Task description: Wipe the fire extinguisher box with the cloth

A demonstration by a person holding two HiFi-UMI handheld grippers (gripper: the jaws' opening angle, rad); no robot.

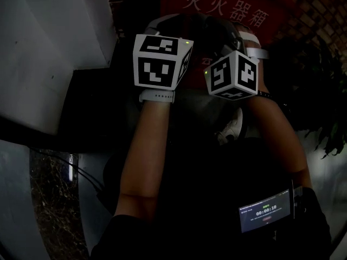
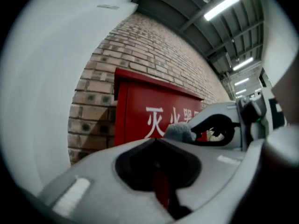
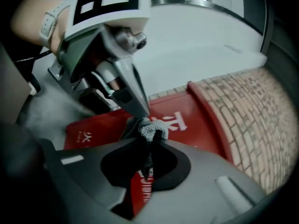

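Pinching the cloth [image 3: 152, 129] tight in right gripper [image 3: 148, 143], nipping its edge with left gripper [image 3: 139, 112], jaws closed too. Probably bunching a pad before touching the fire extinguisher box [image 3: 198, 120].

Brick wall [image 2: 140, 45], white pillar [image 2: 46, 78], ceiling strip lights [image 2: 224, 6], dark marbled floor [image 1: 54, 210].

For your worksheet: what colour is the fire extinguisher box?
The box is red with white lettering; clearest in left gripper view.
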